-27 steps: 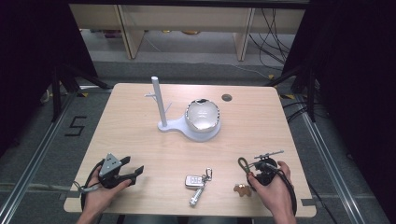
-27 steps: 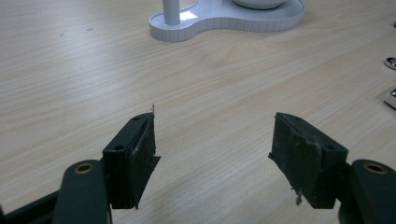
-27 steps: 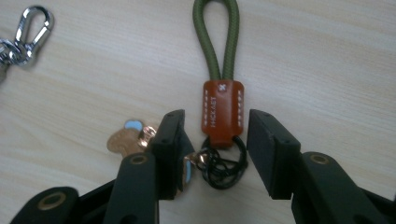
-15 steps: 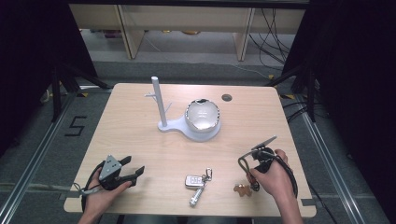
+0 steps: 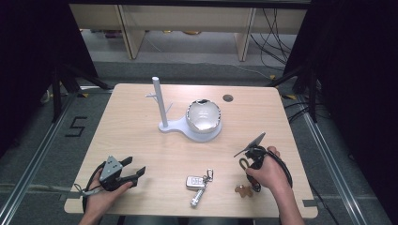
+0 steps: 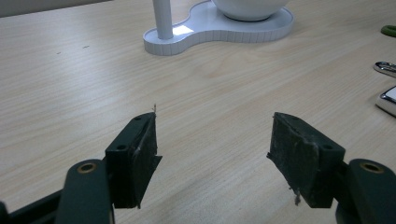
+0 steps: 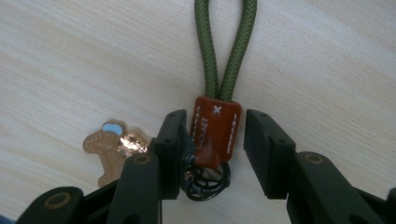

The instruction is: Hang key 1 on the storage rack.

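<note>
The green cord loop point(image 7: 226, 51) with its brown leather tab point(image 7: 215, 135) lies near the table's point(image 5: 141, 136) right front edge, the tab between the right gripper's point(image 7: 212, 140) half-open jaws (one touches it, the other stands clear). A leather charm point(image 7: 108, 150) lies just beside. The left gripper point(image 6: 212, 151) rests wide open, empty.

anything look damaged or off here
The left gripper pads look worn: their edges are ragged and frayed, with bits of torn material hanging off. The bowl on the white stand has a jagged, uneven rim.
</note>
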A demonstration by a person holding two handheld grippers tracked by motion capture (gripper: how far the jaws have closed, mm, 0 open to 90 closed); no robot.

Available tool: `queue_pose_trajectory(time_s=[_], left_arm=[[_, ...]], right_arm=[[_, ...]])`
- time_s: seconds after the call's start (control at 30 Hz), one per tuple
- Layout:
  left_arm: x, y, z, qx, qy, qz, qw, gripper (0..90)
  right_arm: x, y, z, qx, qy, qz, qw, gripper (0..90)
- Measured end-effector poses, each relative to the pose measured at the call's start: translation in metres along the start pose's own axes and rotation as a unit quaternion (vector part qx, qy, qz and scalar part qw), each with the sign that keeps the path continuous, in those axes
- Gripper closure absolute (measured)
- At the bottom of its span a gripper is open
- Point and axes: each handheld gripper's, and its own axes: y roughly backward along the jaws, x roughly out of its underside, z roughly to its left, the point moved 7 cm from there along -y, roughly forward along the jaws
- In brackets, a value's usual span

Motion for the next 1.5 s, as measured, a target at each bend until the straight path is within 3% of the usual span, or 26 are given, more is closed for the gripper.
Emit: queue_pose_trajectory(time_s=[0.23,0.27,0.3,0.33,0.4,0.43,0.5,0.53,0.63,0.8,0.83,0.87,0.97,1.03,1.07,1.13,1.17,1.23,1.27,1.3,1.33,1.37,1.4,1.43,1.47,1.5], left_arm=[[0.000,-0.001,-0.001,0.005,-0.001,0.001,1.0000,31.8],[0.000,-0.002,-0.001,0.005,0.000,-0.002,1.0000,31.8],[0.000,-0.002,-0.001,0.005,-0.001,-0.002,1.0000,31.9],[0.000,-0.002,-0.001,0.006,0.000,-0.002,1.0000,31.9],[0.000,-0.002,-0.001,0.005,-0.001,-0.002,1.0000,32.0],[0.000,-0.002,-0.001,0.005,-0.002,-0.003,1.0000,32.0],[0.000,-0.001,-0.001,0.005,-0.003,-0.003,1.0000,32.0],[0.000,0.000,0.000,0.002,-0.003,0.001,1.0000,32.1],[-0.001,0.000,0.000,0.001,0.000,-0.003,1.0000,32.2],[-0.005,0.001,0.000,0.005,0.019,-0.013,0.9997,32.5],[-0.007,0.002,-0.001,0.007,0.025,-0.015,0.9996,32.4],[-0.009,0.002,-0.001,0.008,0.028,-0.017,0.9994,32.2],[-0.019,0.004,-0.005,0.019,0.045,-0.030,0.9983,32.0],[-0.025,0.005,-0.009,0.027,0.046,-0.036,0.9979,32.5],[-0.028,0.005,-0.010,0.032,0.047,-0.041,0.9976,33.1],[-0.036,0.006,-0.016,0.044,0.049,-0.050,0.9966,34.9],[-0.040,0.006,-0.019,0.052,0.050,-0.054,0.9959,37.0],[-0.048,0.007,-0.025,0.062,0.049,-0.064,0.9948,37.9],[-0.051,0.007,-0.030,0.064,0.041,-0.068,0.9948,41.6],[-0.055,0.008,-0.034,0.066,0.028,-0.065,0.9953,42.7],[-0.059,0.008,-0.039,0.077,0.025,-0.070,0.9942,42.7],[-0.067,0.009,-0.048,0.089,0.022,-0.070,0.9933,44.8],[-0.067,0.009,-0.048,0.089,0.022,-0.070,0.9933,45.4],[-0.075,0.009,-0.056,0.102,0.019,-0.072,0.9920,46.0],[-0.075,0.009,-0.056,0.102,0.019,-0.072,0.9920,46.3],[-0.080,0.008,-0.060,0.112,0.019,-0.079,0.9904,47.1]], right_arm=[[0.000,-0.008,-0.001,0.007,-0.012,0.008,0.9999,62.3],[0.000,-0.009,-0.002,0.007,-0.005,0.009,0.9999,63.1],[-0.005,-0.011,-0.008,0.010,0.053,-0.012,0.9985,66.3],[-0.005,-0.011,-0.008,0.010,0.053,-0.012,0.9985,66.3],[-0.005,-0.011,-0.007,0.021,0.047,-0.015,0.9985,67.3],[0.000,-0.008,0.000,0.013,-0.005,0.009,0.9999,67.5],[-0.001,-0.009,0.000,0.019,-0.003,-0.007,0.9998,68.0],[0.001,-0.008,0.002,0.007,-0.008,0.001,0.9999,68.2],[0.002,-0.005,0.003,0.010,-0.012,-0.007,0.9999,68.3],[0.004,0.011,0.008,-0.002,-0.023,-0.064,0.9977,68.5],[0.002,0.014,0.009,-0.018,-0.015,-0.108,0.9939,68.5],[0.004,0.021,0.011,-0.001,-0.027,-0.131,0.9911,68.4],[0.006,0.029,0.015,-0.002,-0.034,-0.162,0.9862,68.5],[0.006,0.035,0.020,-0.011,-0.022,-0.201,0.9793,68.5],[0.006,0.038,0.021,-0.014,0.003,-0.232,0.9727,68.5],[0.006,0.045,0.027,-0.015,0.004,-0.262,0.9648,68.5],[0.007,0.051,0.034,-0.021,0.002,-0.285,0.9582,68.5],[0.008,0.053,0.035,-0.017,0.004,-0.292,0.9562,68.5],[0.008,0.061,0.044,-0.028,0.008,-0.318,0.9476,68.5],[0.007,0.063,0.048,-0.039,0.014,-0.327,0.9440,68.5],[0.007,0.063,0.048,-0.039,0.014,-0.327,0.9440,68.5],[0.005,0.068,0.053,-0.037,0.027,-0.352,0.9348,68.5],[0.005,0.068,0.053,-0.037,0.027,-0.352,0.9348,68.5],[0.004,0.074,0.060,-0.032,0.026,-0.379,0.9246,68.5],[0.004,0.074,0.060,-0.032,0.026,-0.379,0.9246,68.5],[0.002,0.078,0.067,-0.039,0.038,-0.403,0.9137,68.5]])
